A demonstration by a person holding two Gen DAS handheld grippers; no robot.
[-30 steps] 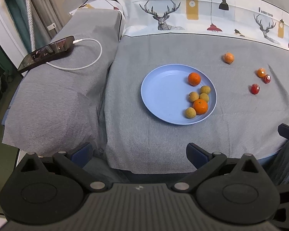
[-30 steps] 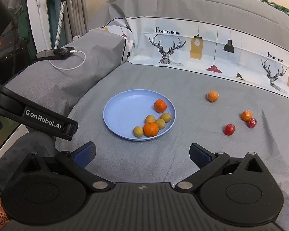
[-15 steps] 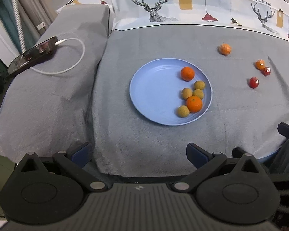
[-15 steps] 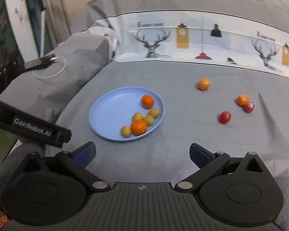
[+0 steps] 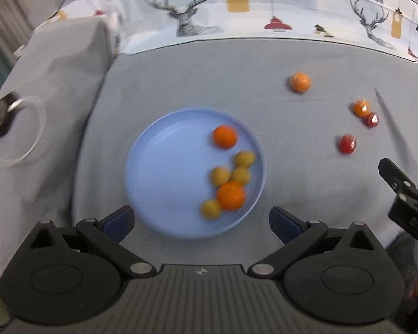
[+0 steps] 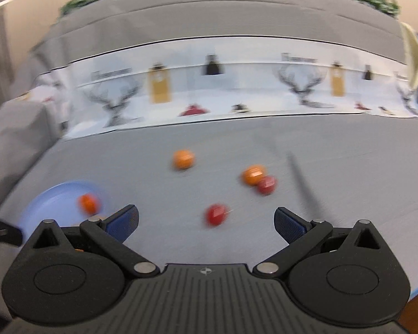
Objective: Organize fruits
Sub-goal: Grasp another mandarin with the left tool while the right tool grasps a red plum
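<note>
Item 1. Blue plate (image 5: 164, 172) on the grey cloth (image 5: 197, 83). Holds two oranges and four small yellow-green fruits, all crowded between 1 and 5 o'clock of the plate; the lower orange (image 5: 231, 196) touches its yellow-green neighbours. The rest of the plate is bare.

Item 2. Loose fruit on the cloth, toward 2 o'clock from the plate in the left wrist view: one orange fruit (image 6: 183, 159) alone; a second orange fruit (image 6: 253, 174) touching a red fruit (image 6: 267, 184); another red fruit (image 6: 216, 214) apart from them, nearest the right tool.

Item 3. Left gripper (image 5: 200, 224): jaws spread wide, empty, hanging over the plate's near rim at 6 o'clock.

Item 4. Right gripper (image 6: 206, 221): jaws spread wide, empty, the near red fruit lying between the fingertips in the right wrist view. Both views are smeared, so height above the cloth cannot be read.

Item 5. Hazards, as judged:
- Round, small red fruit on soft cloth: a fingertip landing off-centre could nudge it away before the jaws close.
- The cloth may bunch under a low approach and be pinched with the fruit.
- The touching orange-and-red pair at 1 o'clock of the right view may scatter if one is lifted carelessly.
- Fruit set down on the crowded side of the plate could knock others over the rim.
</note>
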